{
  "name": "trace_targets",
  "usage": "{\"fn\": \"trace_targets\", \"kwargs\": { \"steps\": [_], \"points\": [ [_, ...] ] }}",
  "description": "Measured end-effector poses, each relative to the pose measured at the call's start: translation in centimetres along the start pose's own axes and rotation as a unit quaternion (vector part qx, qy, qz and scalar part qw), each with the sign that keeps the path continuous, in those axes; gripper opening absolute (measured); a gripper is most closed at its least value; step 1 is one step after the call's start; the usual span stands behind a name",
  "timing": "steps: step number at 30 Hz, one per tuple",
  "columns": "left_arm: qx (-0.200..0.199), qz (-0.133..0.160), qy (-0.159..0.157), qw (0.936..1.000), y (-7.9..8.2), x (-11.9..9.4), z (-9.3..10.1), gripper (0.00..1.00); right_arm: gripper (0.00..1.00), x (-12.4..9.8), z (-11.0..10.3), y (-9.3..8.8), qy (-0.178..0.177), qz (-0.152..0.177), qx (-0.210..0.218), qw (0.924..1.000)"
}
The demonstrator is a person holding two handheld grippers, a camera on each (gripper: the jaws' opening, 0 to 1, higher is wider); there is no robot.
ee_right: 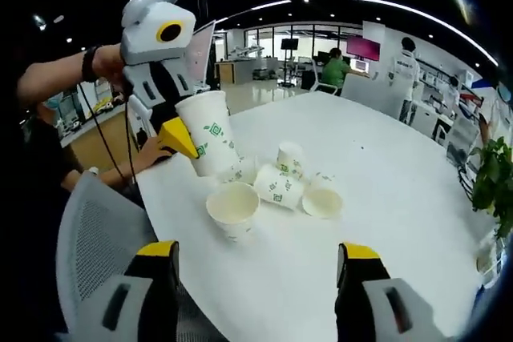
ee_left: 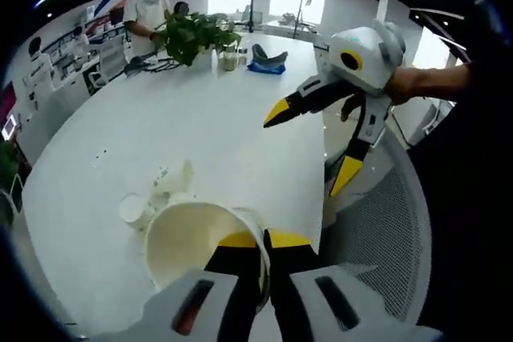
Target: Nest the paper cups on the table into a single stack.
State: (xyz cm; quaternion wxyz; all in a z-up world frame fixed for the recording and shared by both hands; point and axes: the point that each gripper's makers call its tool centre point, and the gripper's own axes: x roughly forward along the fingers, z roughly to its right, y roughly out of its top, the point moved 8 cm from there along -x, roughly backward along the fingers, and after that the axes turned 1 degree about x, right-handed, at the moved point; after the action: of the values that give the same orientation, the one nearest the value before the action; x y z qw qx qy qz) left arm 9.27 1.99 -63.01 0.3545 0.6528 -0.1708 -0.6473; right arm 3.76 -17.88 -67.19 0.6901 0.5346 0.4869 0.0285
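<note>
White tabletop (ee_right: 385, 198) is seen stretching ahead of both tongs in an open office. The left gripper (ee_right: 178, 135) is pressed together on the rim of a raised paper cup (ee_right: 210, 143), held above the loose cups (ee_right: 276, 182) lying between the two tongs. The right gripper (ee_right: 258, 260) is spread wide, nothing between its jaws, just short of an upright cup (ee_right: 233, 209).

left gripper (ee_right: 180, 135): upper left, clamps tall cup (ee_right: 210, 142)
right gripper (ee_right: 260, 266): bottom, jaws wide apart
loose cups (ee_right: 280, 186): centre, white table (ee_right: 385, 198)
</note>
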Motion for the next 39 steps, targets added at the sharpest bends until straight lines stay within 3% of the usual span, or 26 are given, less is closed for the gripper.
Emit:
{"fn": "trace_targets", "kwargs": {
  "steps": [7,20,27,35,39],
  "points": [
    [0.017,-0.010,0.001,0.9998,0.1,0.6,0.2,0.00,0.81,-0.8,-0.2,-1.7,-0.009,-0.007,0.018,0.9998],
    [0.062,-0.039,0.009,0.9972,0.7,1.5,0.7,0.00,0.81,-1.5,-0.7,-3.3,-0.020,-0.010,0.048,0.9986],
    [0.123,-0.095,0.010,0.9877,0.6,2.9,1.4,0.00,0.80,-1.7,-0.8,-3.9,-0.024,-0.010,0.060,0.9978],
    [0.142,-0.116,0.007,0.9830,0.3,4.4,1.4,0.00,0.80,-2.0,-0.5,-4.5,-0.030,-0.010,0.068,0.9972],
    [0.159,-0.137,0.006,0.9776,-0.1,5.1,1.3,0.00,0.80,-2.1,-0.5,-4.8,-0.032,-0.011,0.071,0.9969]
  ]
}}
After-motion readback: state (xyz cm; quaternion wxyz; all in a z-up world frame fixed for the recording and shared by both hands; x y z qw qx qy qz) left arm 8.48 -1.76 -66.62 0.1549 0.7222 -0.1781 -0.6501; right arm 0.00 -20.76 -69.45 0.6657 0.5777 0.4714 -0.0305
